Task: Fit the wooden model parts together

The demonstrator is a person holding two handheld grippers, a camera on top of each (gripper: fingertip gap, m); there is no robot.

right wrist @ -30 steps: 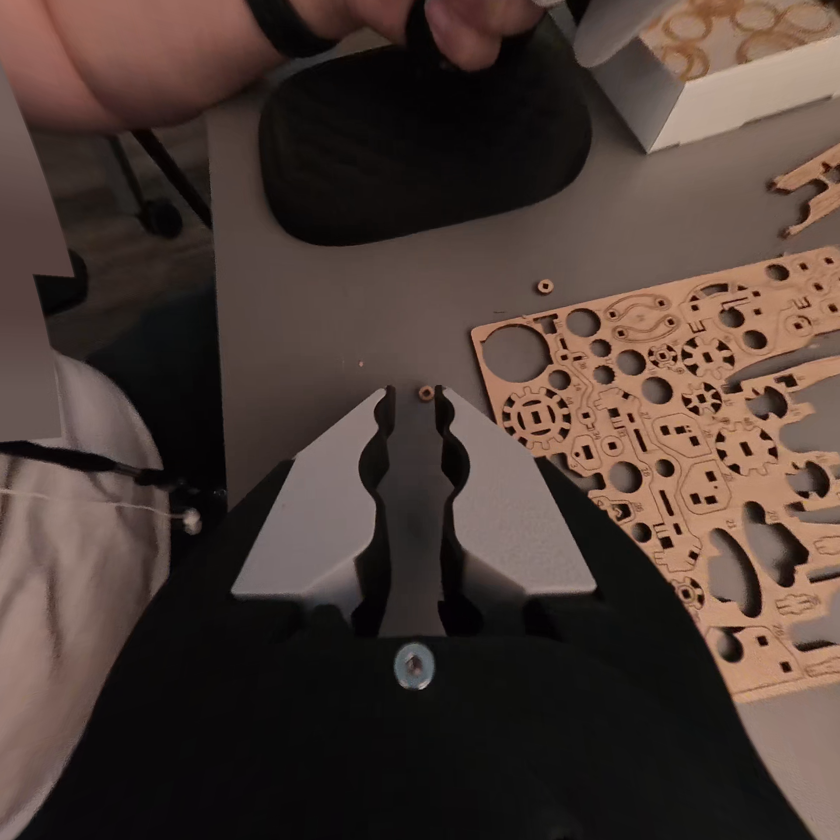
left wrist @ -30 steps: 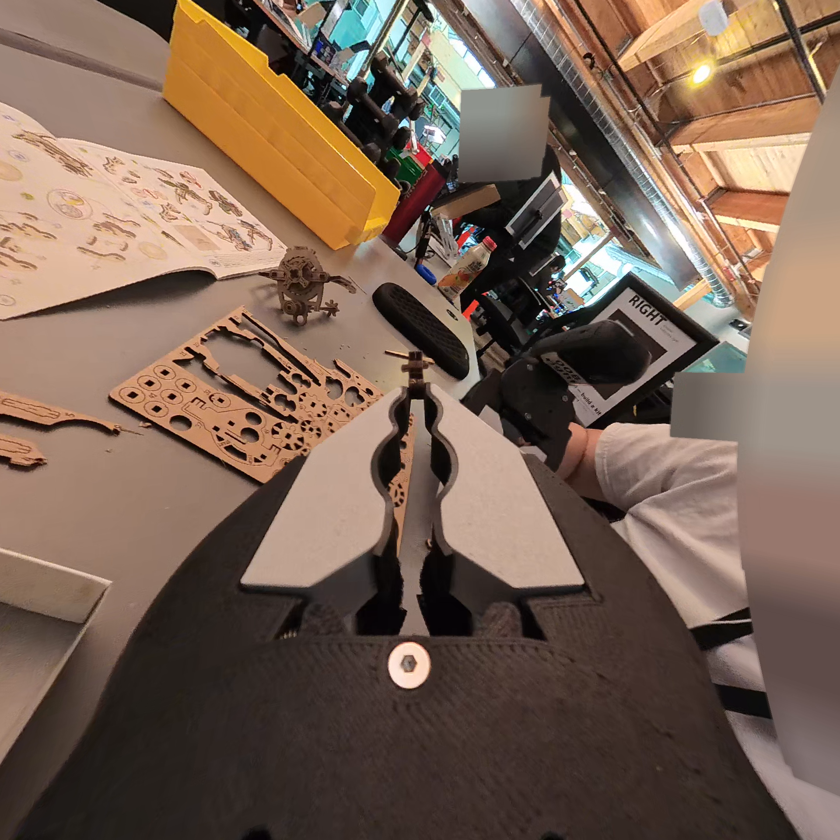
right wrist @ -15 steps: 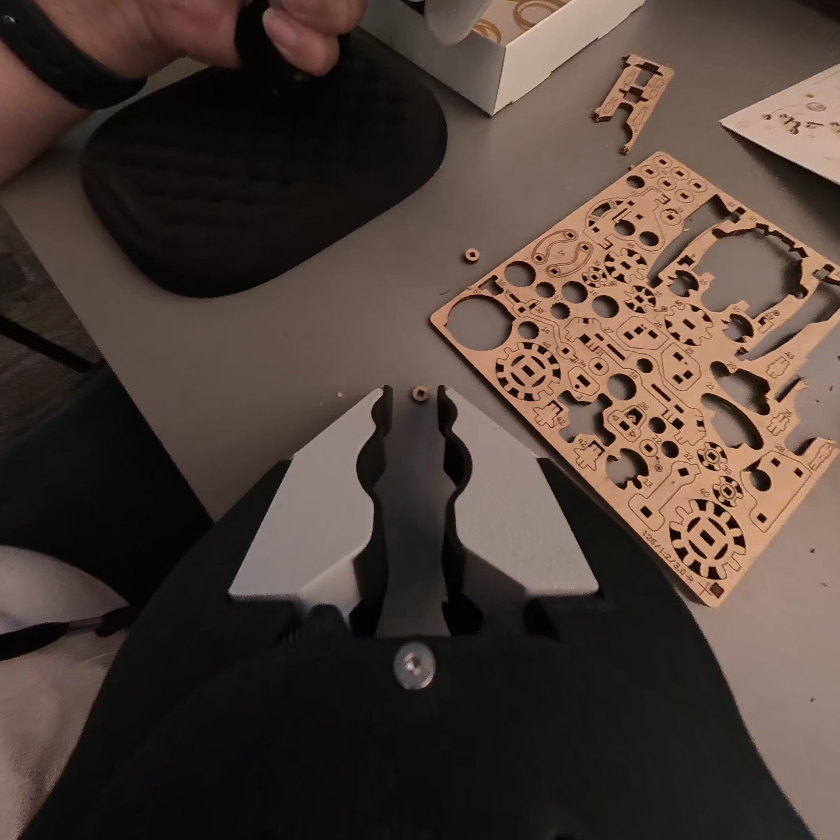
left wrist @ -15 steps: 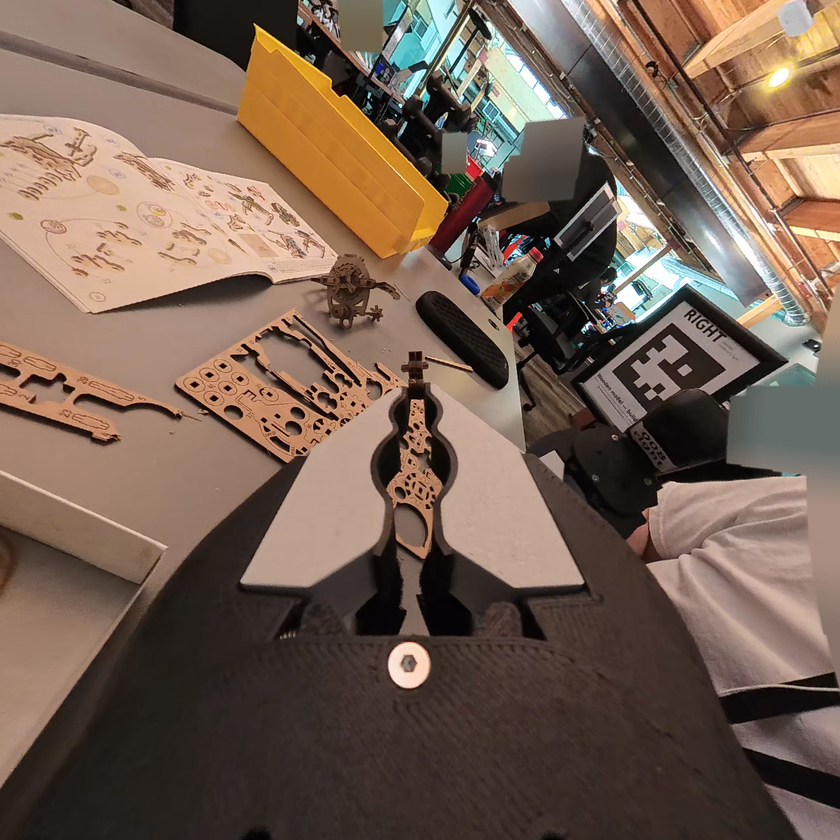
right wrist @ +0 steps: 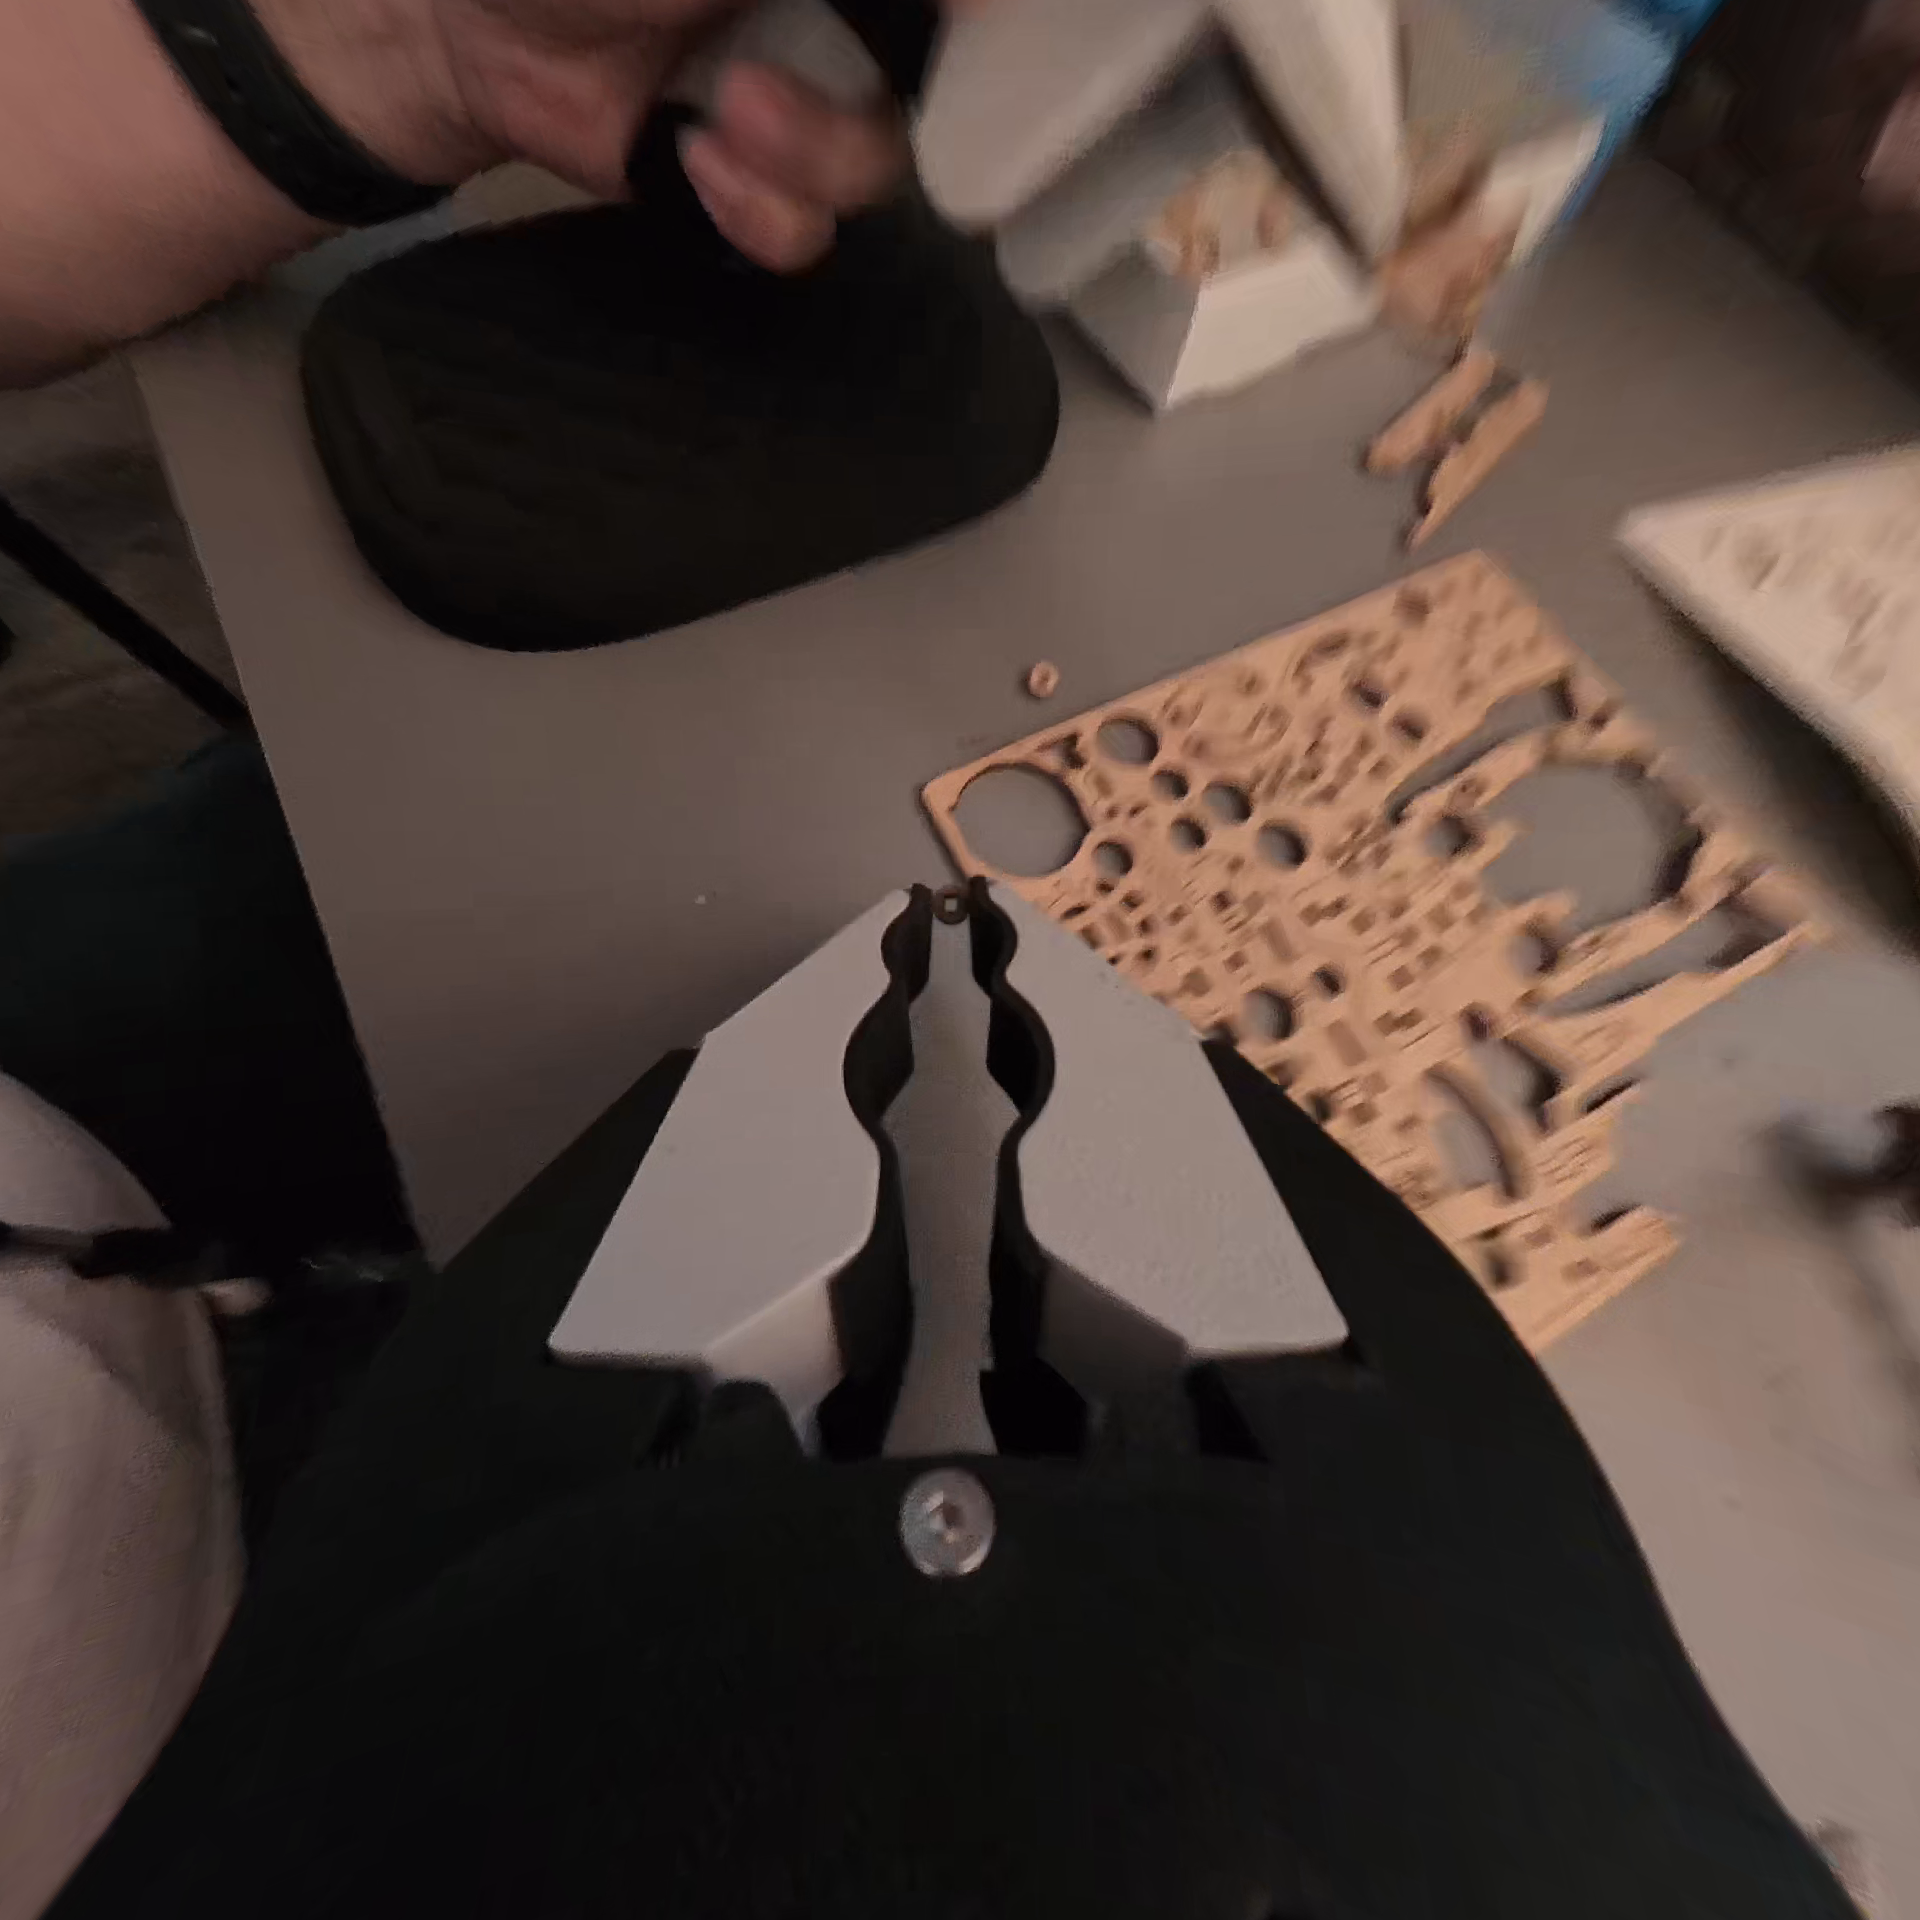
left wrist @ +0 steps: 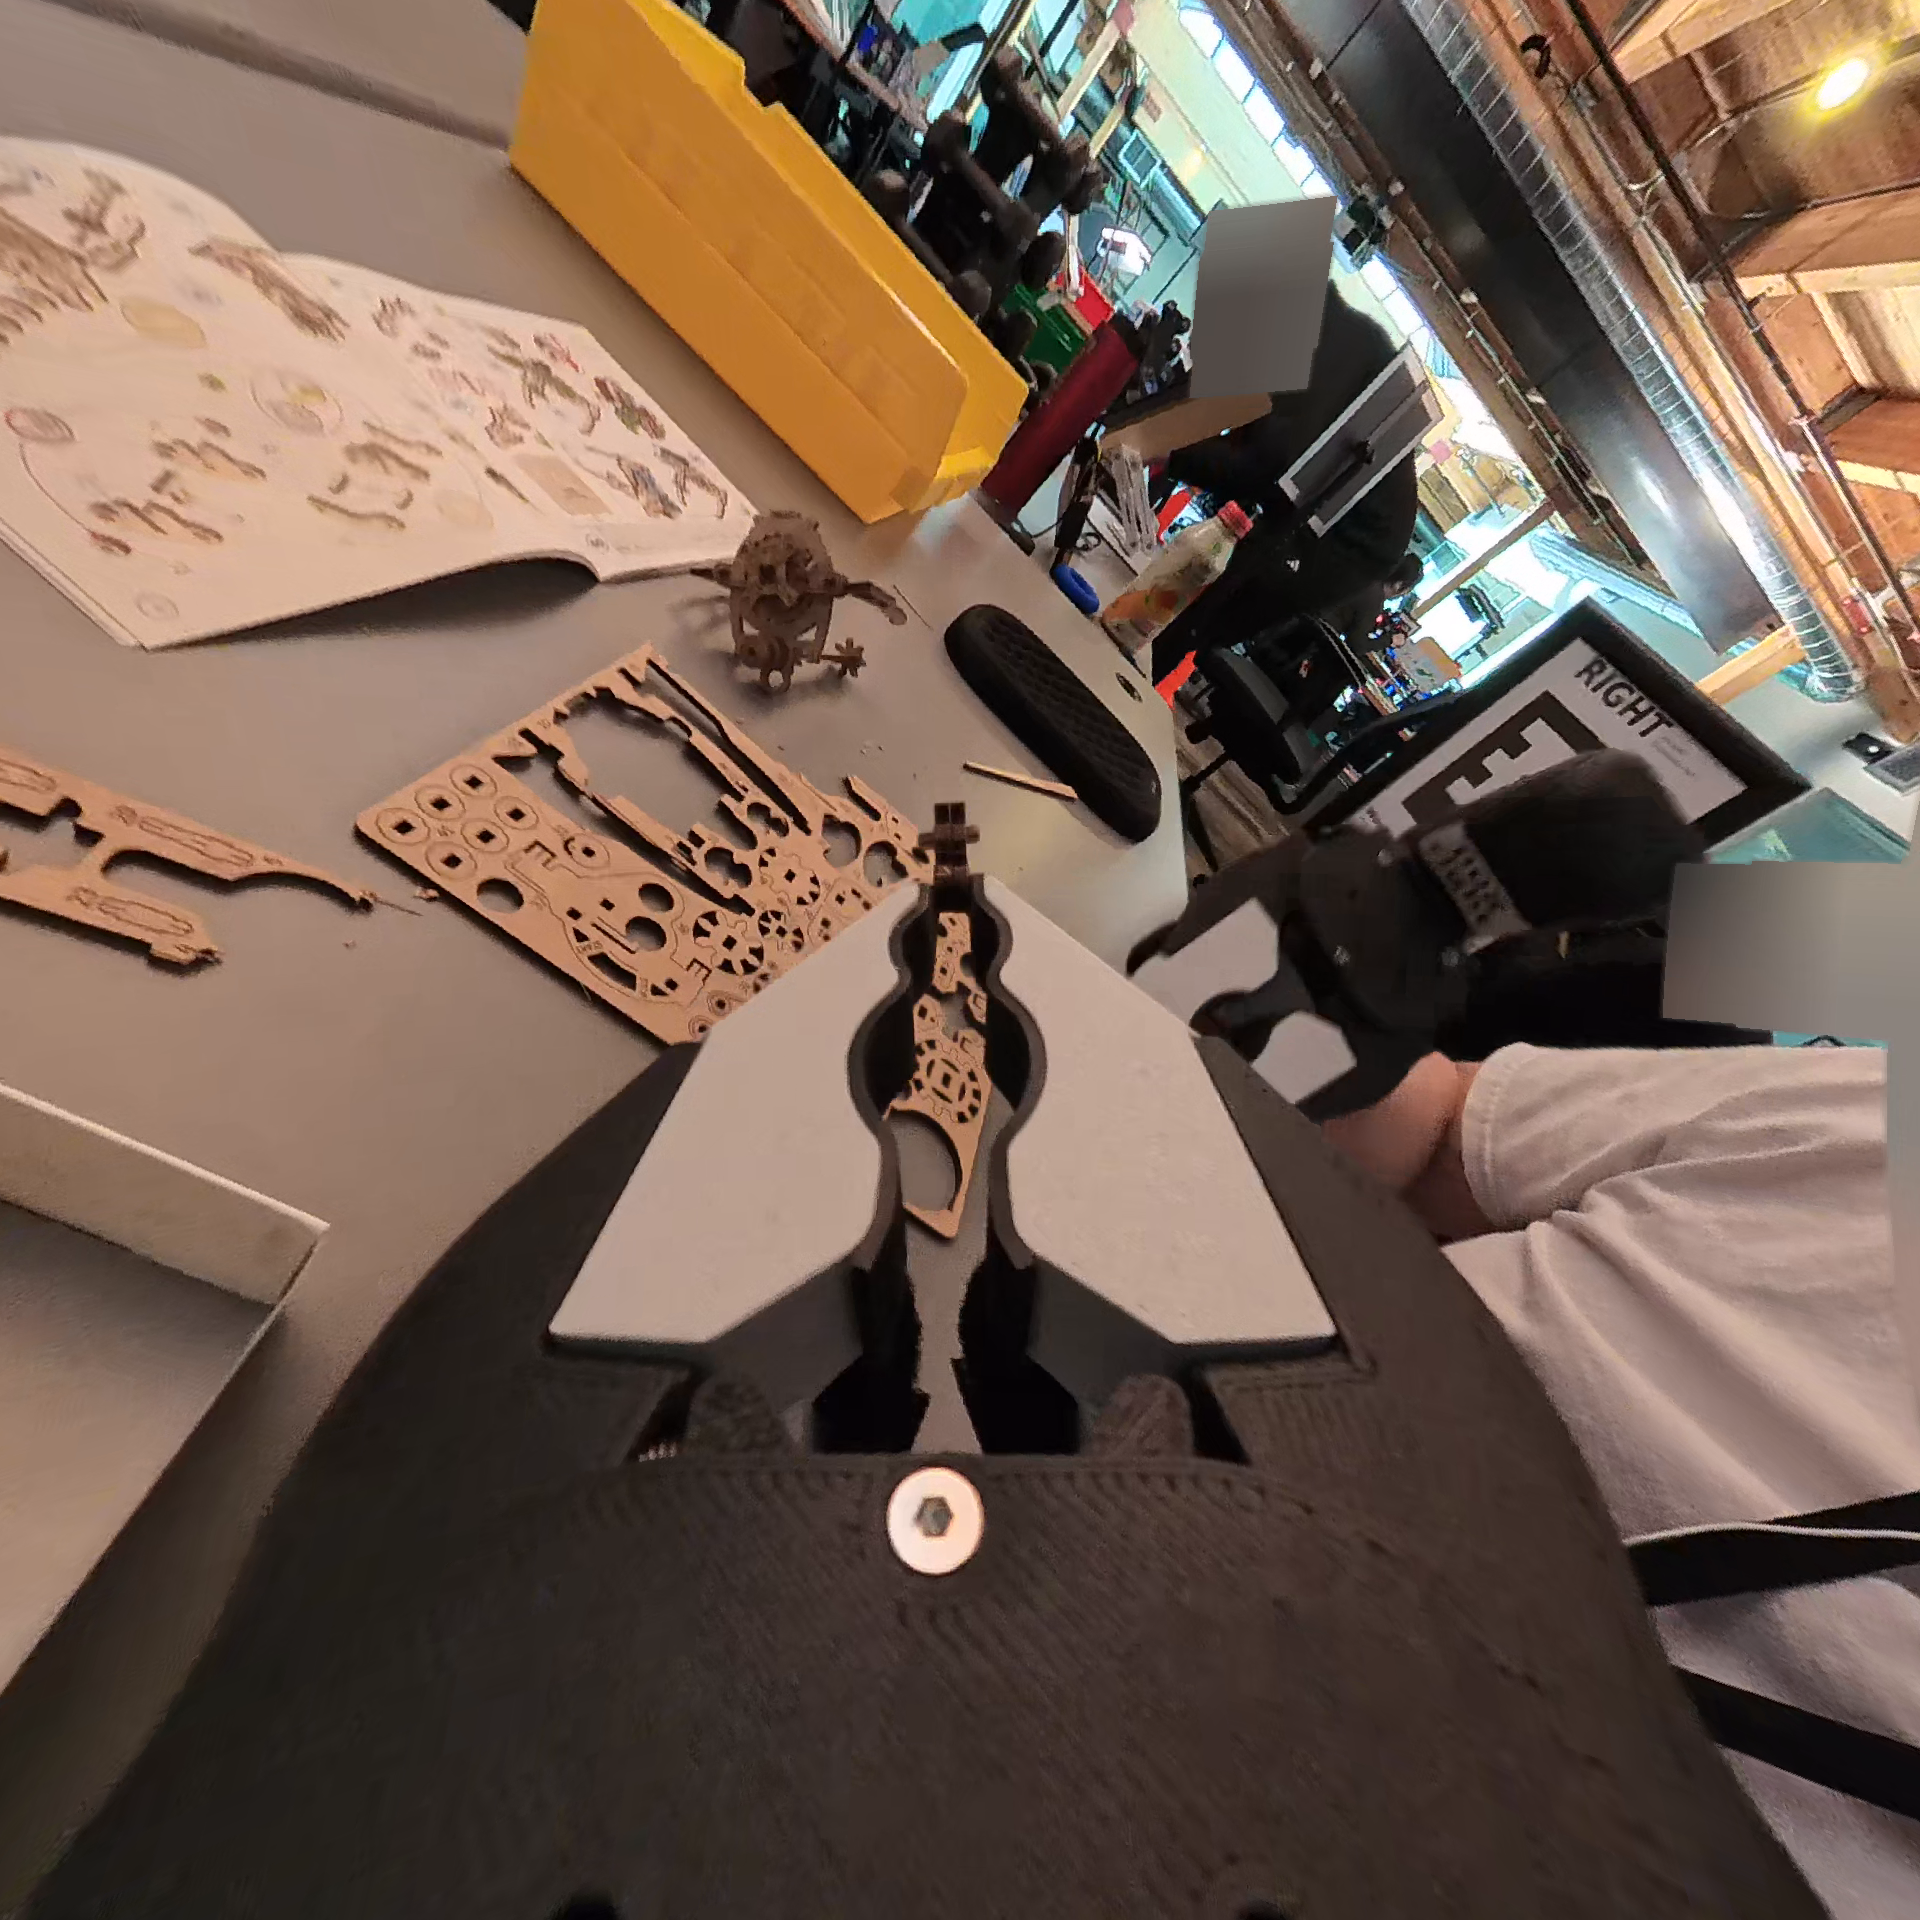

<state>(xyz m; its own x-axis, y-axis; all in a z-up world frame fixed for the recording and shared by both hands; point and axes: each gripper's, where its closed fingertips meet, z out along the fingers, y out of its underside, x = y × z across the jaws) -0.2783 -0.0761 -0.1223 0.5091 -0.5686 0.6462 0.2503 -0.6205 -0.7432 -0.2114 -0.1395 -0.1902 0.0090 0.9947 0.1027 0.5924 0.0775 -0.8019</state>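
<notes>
The left gripper (left wrist: pixel 948 883) has its grey fingers pinched nearly together on a small dark cross-shaped wooden piece (left wrist: pixel 950 834) that pokes out just past the tips, lifted off the grey table (left wrist: pixel 312 1039). Using the tan laser-cut wooden sheet full of cut-out holes (left wrist: pixel 623 862) as the landmark: it lies flat right beyond and to the left of that gripper, one corner tucked under it. The dark half-built wooden gear model (left wrist: pixel 779 613) stands just past the sheet's far edge, the open instruction booklet (left wrist: pixel 312 416) further back, and a yellow plastic bin (left wrist: pixel 748 249) beyond that. A black oval pad (left wrist: pixel 1049 717) lies to the sheet's right. On the other side, the right gripper (right wrist: pixel 948 902) is closed down narrow on a tiny wooden ring (right wrist: pixel 950 902) held right between its tips, hanging just off the sheet's (right wrist: pixel 1351 935) near corner. A second tiny ring (right wrist: pixel 1040 677) lies loose on the table beside the sheet. That view's pretty blurry.
</notes>
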